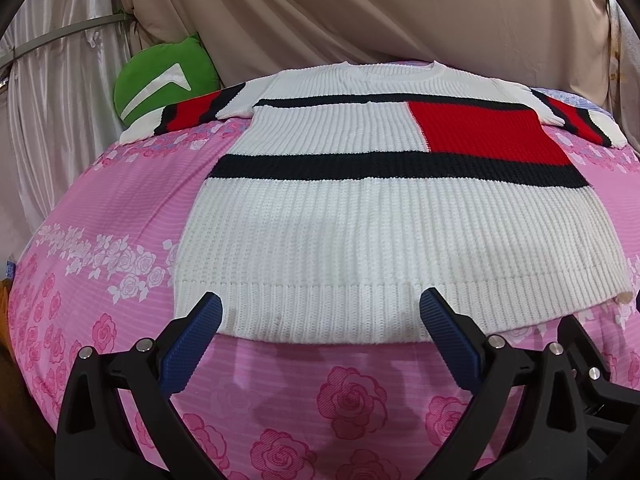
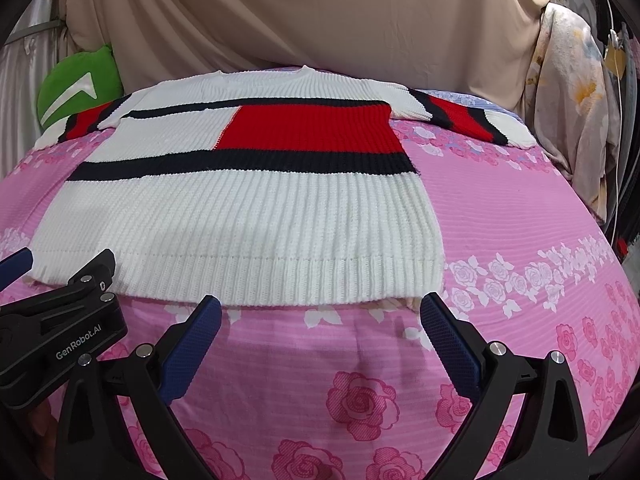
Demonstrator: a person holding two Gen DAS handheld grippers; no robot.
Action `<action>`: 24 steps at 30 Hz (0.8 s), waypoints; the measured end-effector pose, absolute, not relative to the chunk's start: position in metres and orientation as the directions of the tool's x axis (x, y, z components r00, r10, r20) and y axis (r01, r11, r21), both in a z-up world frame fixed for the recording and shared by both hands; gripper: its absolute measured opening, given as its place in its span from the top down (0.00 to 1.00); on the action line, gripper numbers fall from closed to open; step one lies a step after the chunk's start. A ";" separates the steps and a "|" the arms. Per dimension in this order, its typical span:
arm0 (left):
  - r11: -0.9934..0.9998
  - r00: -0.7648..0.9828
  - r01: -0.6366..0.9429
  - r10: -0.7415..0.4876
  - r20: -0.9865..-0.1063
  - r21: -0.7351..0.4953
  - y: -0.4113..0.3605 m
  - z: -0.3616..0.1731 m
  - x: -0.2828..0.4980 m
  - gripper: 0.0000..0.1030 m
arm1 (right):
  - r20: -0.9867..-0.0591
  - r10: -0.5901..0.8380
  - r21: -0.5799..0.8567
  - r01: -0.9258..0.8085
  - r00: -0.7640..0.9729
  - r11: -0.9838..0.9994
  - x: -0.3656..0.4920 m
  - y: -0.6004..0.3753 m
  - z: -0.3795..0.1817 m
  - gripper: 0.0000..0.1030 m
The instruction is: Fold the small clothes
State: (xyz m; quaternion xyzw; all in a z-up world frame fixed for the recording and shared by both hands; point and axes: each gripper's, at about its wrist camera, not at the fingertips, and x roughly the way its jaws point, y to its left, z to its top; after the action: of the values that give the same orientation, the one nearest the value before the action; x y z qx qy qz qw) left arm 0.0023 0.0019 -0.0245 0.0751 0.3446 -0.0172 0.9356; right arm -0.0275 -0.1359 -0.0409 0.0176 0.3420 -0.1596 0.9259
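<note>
A white knit sweater (image 1: 360, 220) with black stripes and a red block lies flat, front up, on the pink rose bedsheet (image 1: 100, 248), sleeves spread out to both sides. It also shows in the right wrist view (image 2: 240, 220). My left gripper (image 1: 320, 312) is open, its blue fingertips just over the sweater's bottom hem, left of the middle. My right gripper (image 2: 320, 310) is open at the hem's right part, its fingertips at the hem edge. The left gripper's body (image 2: 60, 320) shows at the left of the right wrist view. Neither holds anything.
A green cushion (image 1: 164, 76) rests at the back left by the left sleeve. Beige draped cloth (image 1: 360, 12) hangs behind the bed. A floral cloth (image 2: 568, 92) and cables (image 2: 618, 120) hang at the right edge of the bed.
</note>
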 end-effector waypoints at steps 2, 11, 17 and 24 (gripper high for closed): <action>0.988 0.762 0.084 0.019 -0.647 0.128 0.002 -0.024 0.002 0.06 | -0.639 -0.283 -0.076 0.307 0.715 0.949 -0.028 -0.135 -0.042 0.05; 0.988 0.762 0.085 0.018 -0.648 0.128 0.002 -0.024 0.002 0.06 | -0.641 -0.283 -0.076 0.307 0.714 0.949 -0.028 -0.134 -0.043 0.05; 0.988 0.761 0.085 0.019 -0.648 0.129 0.002 -0.024 0.002 0.07 | -0.642 -0.282 -0.075 0.308 0.713 0.948 -0.027 -0.135 -0.042 0.05; 0.988 0.760 0.084 0.020 -0.649 0.129 0.002 -0.025 0.002 0.07 | -0.642 -0.282 -0.076 0.307 0.713 0.949 -0.027 -0.135 -0.042 0.05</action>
State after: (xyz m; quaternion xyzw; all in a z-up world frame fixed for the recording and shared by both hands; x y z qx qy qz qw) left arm 0.0021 0.0016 -0.0251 0.0755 0.3458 -0.0172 0.9351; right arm -0.0267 -0.1351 -0.0423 0.0183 0.3436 -0.1593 0.9253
